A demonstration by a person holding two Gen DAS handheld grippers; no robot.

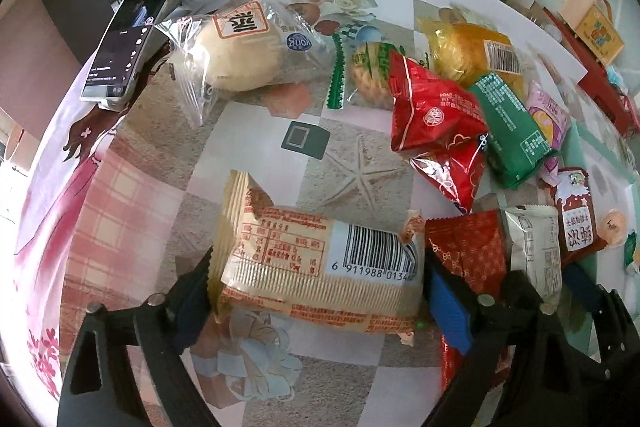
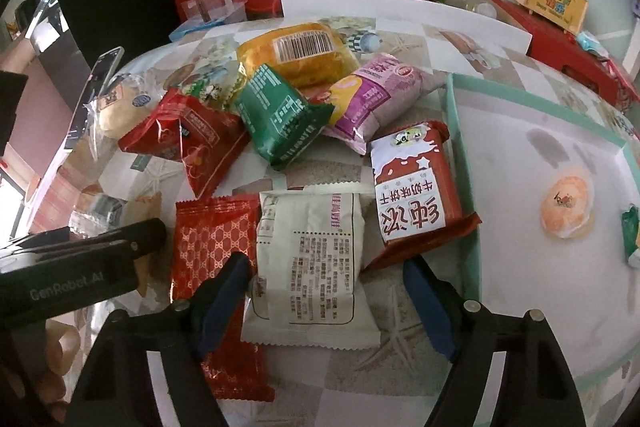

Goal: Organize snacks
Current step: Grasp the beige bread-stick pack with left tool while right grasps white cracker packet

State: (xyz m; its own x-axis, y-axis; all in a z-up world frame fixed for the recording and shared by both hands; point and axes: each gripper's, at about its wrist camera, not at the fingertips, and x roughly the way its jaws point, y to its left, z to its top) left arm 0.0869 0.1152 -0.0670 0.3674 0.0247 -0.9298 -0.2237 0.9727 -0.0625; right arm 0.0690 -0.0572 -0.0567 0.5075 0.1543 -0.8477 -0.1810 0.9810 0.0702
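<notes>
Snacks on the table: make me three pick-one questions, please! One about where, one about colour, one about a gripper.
1. Where is the round orange snack? A in the tray; B on the white pack; C on the beige pack.
2. What colour is the tray's rim? A red; B mint green; C black.
3. The right gripper is: A shut on the beige pack; B shut on nothing; C open around the white pack.
Answers: 1 A, it lies on the tray's floor. 2 B, the rim is pale green. 3 C, its right pad stands clear of the pack.
</notes>
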